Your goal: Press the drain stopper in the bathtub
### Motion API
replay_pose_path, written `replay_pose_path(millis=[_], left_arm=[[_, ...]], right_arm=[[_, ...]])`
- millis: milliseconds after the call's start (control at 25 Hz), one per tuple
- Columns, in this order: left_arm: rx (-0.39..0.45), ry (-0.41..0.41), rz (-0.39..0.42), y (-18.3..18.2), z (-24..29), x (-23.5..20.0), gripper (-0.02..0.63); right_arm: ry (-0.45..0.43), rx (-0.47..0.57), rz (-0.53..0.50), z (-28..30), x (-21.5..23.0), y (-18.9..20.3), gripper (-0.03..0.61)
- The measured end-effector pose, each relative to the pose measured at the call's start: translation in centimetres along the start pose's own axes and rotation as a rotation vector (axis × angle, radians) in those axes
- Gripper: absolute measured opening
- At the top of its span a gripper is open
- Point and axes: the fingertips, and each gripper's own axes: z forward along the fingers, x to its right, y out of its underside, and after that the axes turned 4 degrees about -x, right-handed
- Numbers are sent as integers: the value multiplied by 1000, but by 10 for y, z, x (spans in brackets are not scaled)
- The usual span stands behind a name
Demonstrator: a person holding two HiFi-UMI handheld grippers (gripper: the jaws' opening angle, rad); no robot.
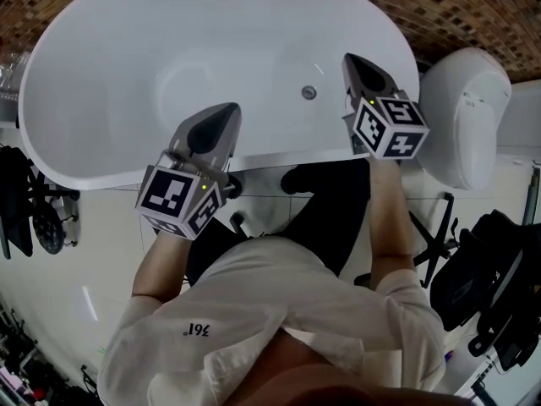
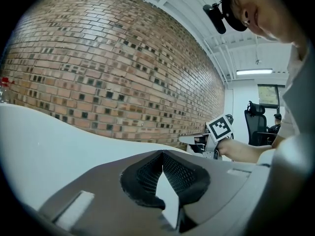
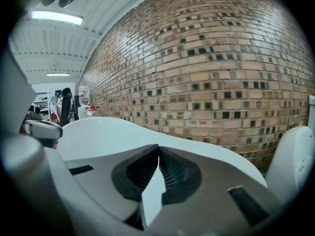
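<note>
A white oval bathtub [image 1: 127,49] fills the upper part of the head view. A small round chrome drain stopper [image 1: 309,92] sits low on its inner surface toward the right. My left gripper [image 1: 230,108] hovers over the tub's near rim, left of the stopper, its tips meeting with nothing between them [image 2: 161,154]. My right gripper [image 1: 348,57] hangs above the tub's right end, just right of the stopper and apart from it, also shut and empty [image 3: 158,149]. Neither gripper view shows the stopper.
A white toilet [image 1: 467,108] stands right of the tub. A brick wall [image 3: 221,73] runs behind it. Black office chairs [image 1: 486,286] stand at the right and more dark gear [image 1: 25,210] at the left. The person's legs are against the tub's near side.
</note>
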Motion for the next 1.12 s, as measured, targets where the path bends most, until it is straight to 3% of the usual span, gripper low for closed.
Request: replay_pose_path(millis=[1120], left_arm=[[-89, 33, -33, 29, 64, -20, 6]], right_arm=[[-34, -151, -2, 92, 17, 55, 9]])
